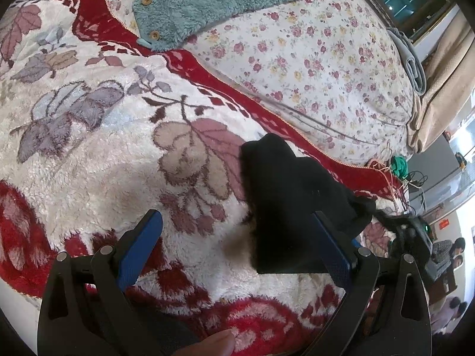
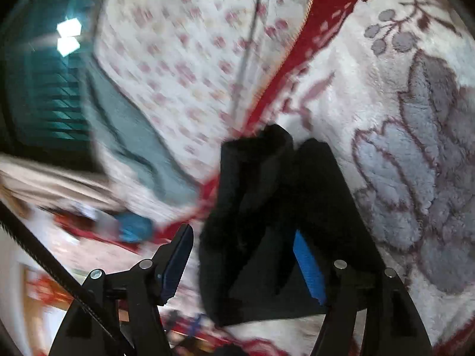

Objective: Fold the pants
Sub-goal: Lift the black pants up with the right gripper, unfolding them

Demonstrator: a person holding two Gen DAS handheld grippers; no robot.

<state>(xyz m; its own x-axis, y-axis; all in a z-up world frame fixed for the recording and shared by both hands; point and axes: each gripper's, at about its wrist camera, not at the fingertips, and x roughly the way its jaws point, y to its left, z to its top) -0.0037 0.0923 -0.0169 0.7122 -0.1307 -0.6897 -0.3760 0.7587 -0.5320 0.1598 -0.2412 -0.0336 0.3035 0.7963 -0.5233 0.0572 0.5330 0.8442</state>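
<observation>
You are folding the black pants (image 1: 285, 207) on a bed, and they are lying bunched in a thick dark lump on the fluffy blanket (image 1: 98, 154); in the left wrist view they are sitting at about four o'clock, close to the blanket's red edge.

Your left claw (image 1: 237, 243) is standing wide and released, holding nothing; the pants are lying against its right finger, not pinched. Your right claw (image 2: 246, 261) is also standing wide; the black cloth is lying between its blue pads (image 2: 308, 270), but I think it is not being squeezed.

Here is what could be going wrong; the right view is blurring, so that hand is moving fast, and a fast claw could be dragging the soft lump and spoiling the fold; the deep fuzz could be catching a fingertip; the pants are sitting near the bed's edge at five o'clock, so a push could be sliding them off.

The pants are looking soft, thick and floppy; the blanket is looking shaggy with red and grey leaves; a teal fleece top (image 1: 213, 3) at twelve o'clock is looking curly, with round wooden buttons.
</observation>
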